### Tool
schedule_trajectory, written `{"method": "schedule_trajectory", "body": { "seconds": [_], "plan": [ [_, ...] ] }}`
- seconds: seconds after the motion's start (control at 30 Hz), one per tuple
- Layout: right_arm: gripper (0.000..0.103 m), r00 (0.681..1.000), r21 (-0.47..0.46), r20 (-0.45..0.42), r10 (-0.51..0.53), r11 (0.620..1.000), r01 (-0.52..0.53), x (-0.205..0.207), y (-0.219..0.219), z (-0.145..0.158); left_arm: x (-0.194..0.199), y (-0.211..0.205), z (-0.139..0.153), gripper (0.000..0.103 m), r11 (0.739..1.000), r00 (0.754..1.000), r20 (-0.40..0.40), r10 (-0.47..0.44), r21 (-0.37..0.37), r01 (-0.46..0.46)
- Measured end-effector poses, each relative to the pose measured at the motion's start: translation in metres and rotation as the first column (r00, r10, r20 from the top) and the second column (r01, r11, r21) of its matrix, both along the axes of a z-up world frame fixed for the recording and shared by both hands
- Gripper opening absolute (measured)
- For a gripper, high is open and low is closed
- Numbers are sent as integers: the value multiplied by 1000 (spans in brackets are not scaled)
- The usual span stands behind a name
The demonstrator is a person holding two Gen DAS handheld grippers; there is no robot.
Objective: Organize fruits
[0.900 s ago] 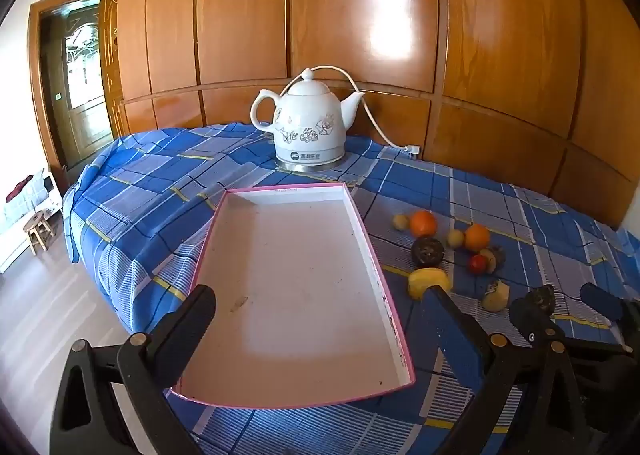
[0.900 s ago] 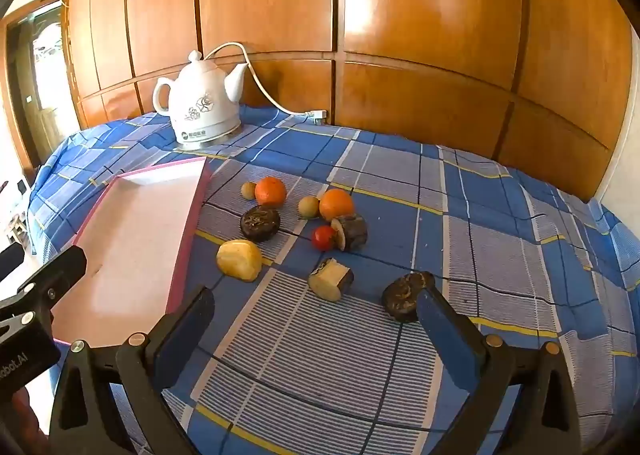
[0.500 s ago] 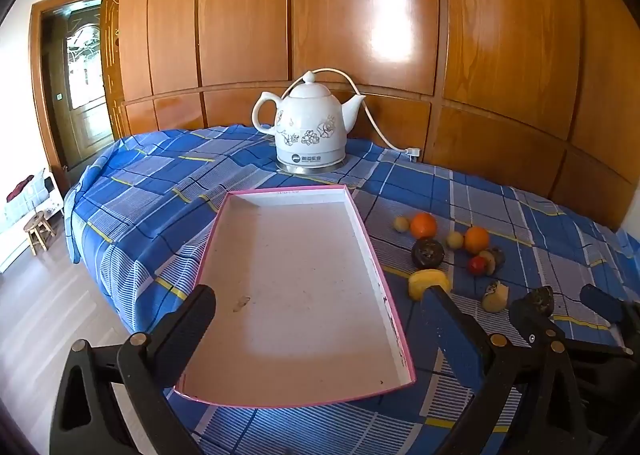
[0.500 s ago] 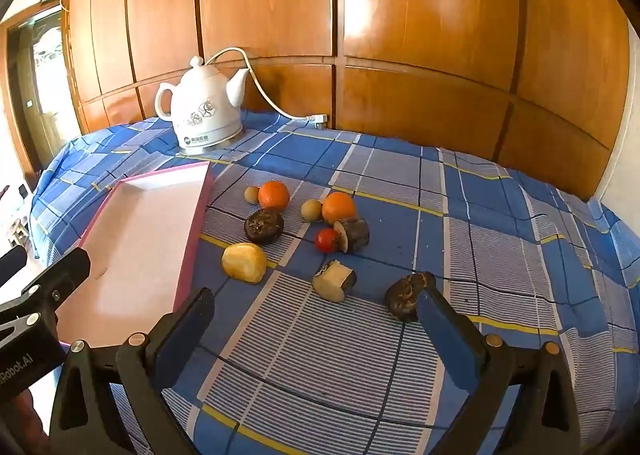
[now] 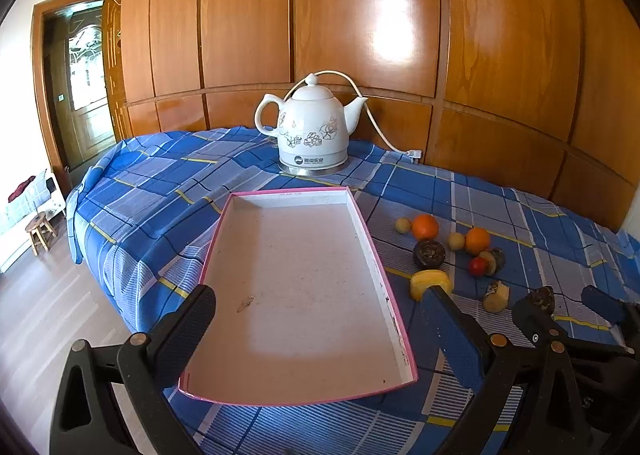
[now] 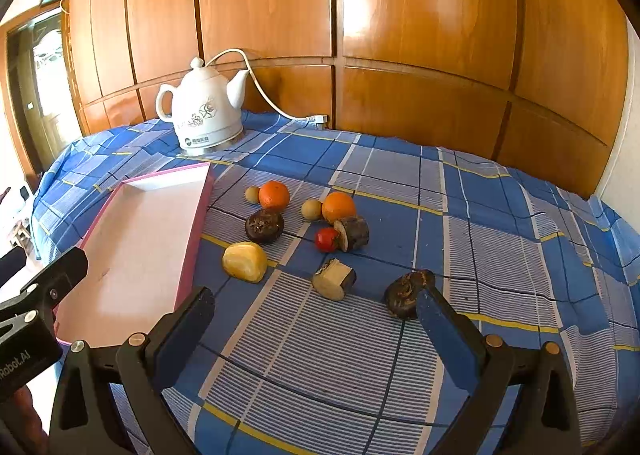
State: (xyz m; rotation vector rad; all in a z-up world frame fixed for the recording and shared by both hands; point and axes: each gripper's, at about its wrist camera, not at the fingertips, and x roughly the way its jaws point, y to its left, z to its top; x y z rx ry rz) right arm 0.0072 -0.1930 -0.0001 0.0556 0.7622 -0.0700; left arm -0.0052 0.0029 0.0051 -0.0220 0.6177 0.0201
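An empty pink-rimmed tray (image 5: pixel 372 251) (image 6: pixel 200 207) lies on the blue plaid cloth. Right of it lie several fruits: two oranges (image 6: pixel 274 195) (image 6: pixel 338 207), a yellow fruit (image 6: pixel 245 261) (image 5: pixel 430 281), a small red one (image 6: pixel 326 239), dark round ones (image 6: pixel 264 226) (image 6: pixel 404 295) and cut pieces (image 6: pixel 334 284). My left gripper (image 5: pixel 320 315) is open and empty over the tray's near end. My right gripper (image 6: pixel 314 315) is open and empty, hovering short of the fruits.
A white floral kettle (image 5: pixel 312 131) (image 6: pixel 208 115) with a cord stands behind the tray against the wood-panel wall. The table's left edge drops to the floor, with a stool (image 5: pixel 40 229) and a doorway beyond.
Both grippers have drawn back and risen a little, so the tray, kettle and fruits sit slightly lower and farther in view. Nothing was grasped.
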Motion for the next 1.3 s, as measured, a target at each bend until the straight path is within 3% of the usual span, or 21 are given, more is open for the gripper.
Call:
{"method": "schedule_trajectory", "body": {
  "seconds": [1.3],
  "plan": [
    [103,999,-10,21,29,1000,-29,-4,7,4,-2,3,-2,103,1000,1000,-6,2,-10,-2]
  ]
}}
